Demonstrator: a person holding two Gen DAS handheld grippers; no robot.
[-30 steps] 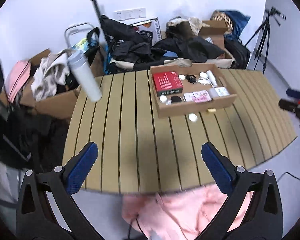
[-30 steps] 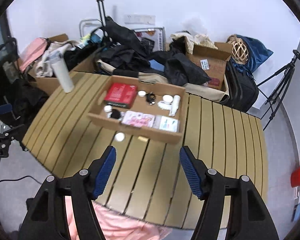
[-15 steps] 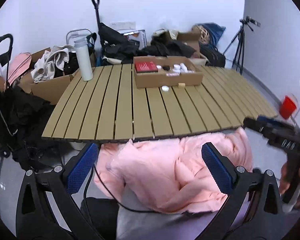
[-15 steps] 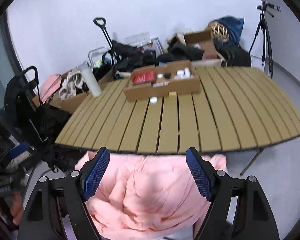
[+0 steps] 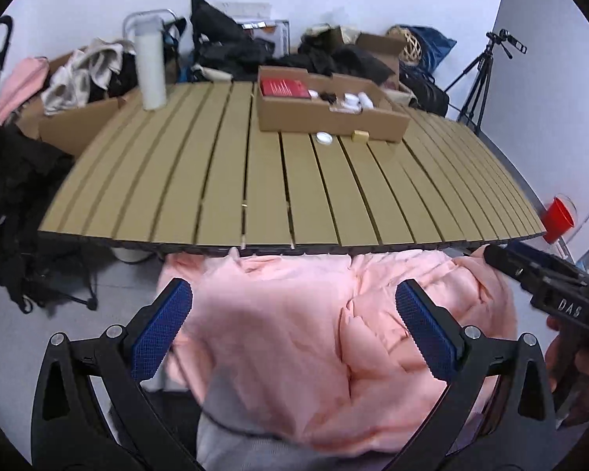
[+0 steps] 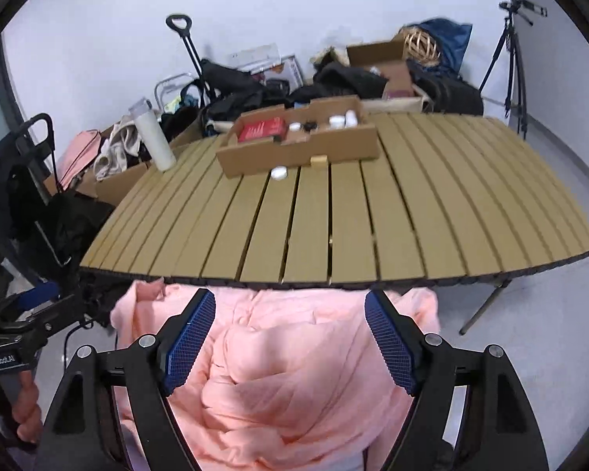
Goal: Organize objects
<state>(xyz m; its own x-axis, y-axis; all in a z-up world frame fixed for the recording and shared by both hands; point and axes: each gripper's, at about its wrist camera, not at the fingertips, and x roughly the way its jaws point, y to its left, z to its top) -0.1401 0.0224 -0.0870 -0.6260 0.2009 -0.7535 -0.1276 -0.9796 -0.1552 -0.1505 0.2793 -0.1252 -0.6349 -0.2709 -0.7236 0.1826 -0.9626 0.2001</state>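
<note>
Slats of a tan table (image 5: 224, 180) (image 6: 412, 212) fill the middle of both wrist views, and every place below is given from this table. Against its near edge, lower than the top, a pink garment (image 5: 294, 333) (image 6: 286, 373) is bunched. On the far half of the table a shallow cardboard box (image 5: 318, 117) (image 6: 333, 149) is set, with a red packet (image 5: 284, 87) (image 6: 263, 130) in its left end and small white jars (image 5: 351, 99) (image 6: 337, 121) further right. At the table's far left edge a white bottle (image 5: 150, 70) (image 6: 153, 137) stands upright. On the slats just in front of the box, a white lid (image 5: 323, 138) (image 6: 278, 173) and a small tan block (image 5: 360, 136) (image 6: 319, 160) are seen, near each other but apart. Short of the near edge, over the garment, the left gripper (image 5: 294, 325) and the right gripper (image 6: 290, 337) are held with jaws spread wide and nothing between the blue pads.
</note>
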